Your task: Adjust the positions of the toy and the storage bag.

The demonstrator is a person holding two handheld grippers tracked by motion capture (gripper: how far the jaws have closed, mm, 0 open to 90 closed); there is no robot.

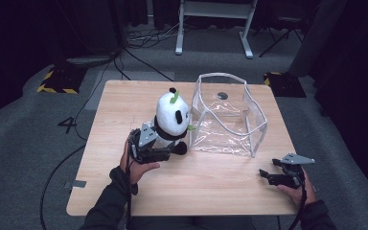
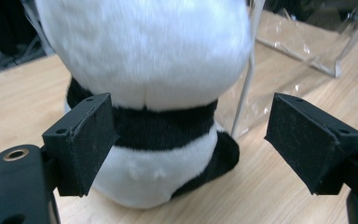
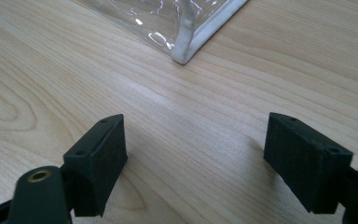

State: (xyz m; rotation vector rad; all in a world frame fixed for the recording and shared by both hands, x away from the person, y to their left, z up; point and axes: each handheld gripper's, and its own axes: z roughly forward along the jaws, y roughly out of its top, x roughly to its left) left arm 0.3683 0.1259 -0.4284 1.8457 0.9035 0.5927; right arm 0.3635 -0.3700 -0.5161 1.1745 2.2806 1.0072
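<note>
Two tongs: you've got one in each hand, both over the wooden table (image 1: 211, 187).
Left gripper (image 2: 191, 140): your jaws are spread wide; no pad presses on anything.
Panda plush (image 2: 154, 93): it sits upright right ahead of your left jaws, its black band level with the pads; the left pad looks just against its flank, the right pad stands well clear.
Clear bag (image 1: 227, 115): it stands open-topped just beyond the panda, on the far side from your left gripper, touching or nearly touching the toy.
Right gripper (image 3: 193, 161): jaws spread here too, bare table between them.
Bag corner (image 3: 184, 53): it lies ahead of your right jaws, apart from them.
</note>
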